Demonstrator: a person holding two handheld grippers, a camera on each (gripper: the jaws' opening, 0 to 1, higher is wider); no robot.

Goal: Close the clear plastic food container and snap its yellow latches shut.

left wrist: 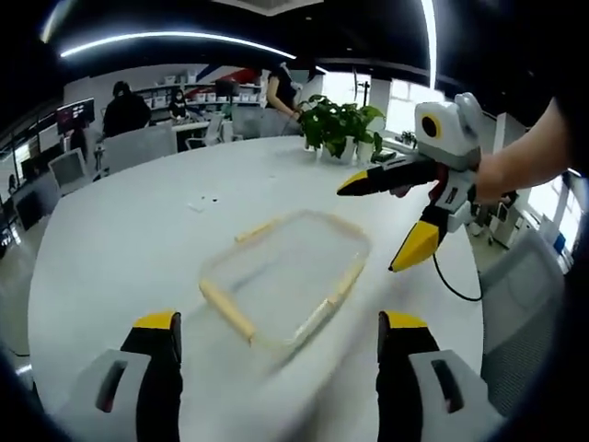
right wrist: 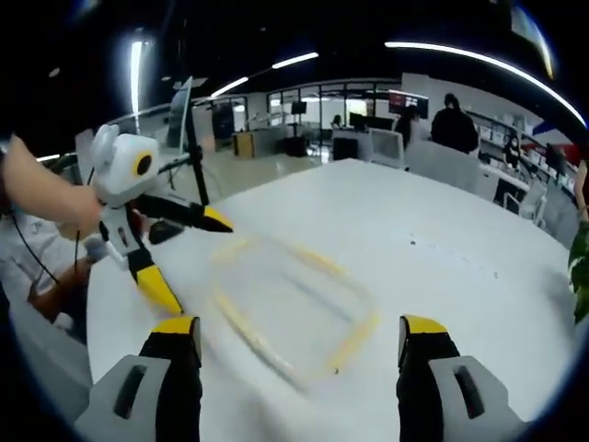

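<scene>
- I am in an open office: people [left wrist: 126, 106] sit at desks with monitors [left wrist: 74, 115].
- Office chairs [left wrist: 138, 145] ring my white bench [left wrist: 120, 239]; strip lights [left wrist: 175, 39] overhead.

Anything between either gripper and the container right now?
Nothing visible. In the left gripper view, bare white table lies between the left gripper and the container; the right gripper hangs open beside its far corner. In the right gripper view, the way to the container is likewise bare.
</scene>
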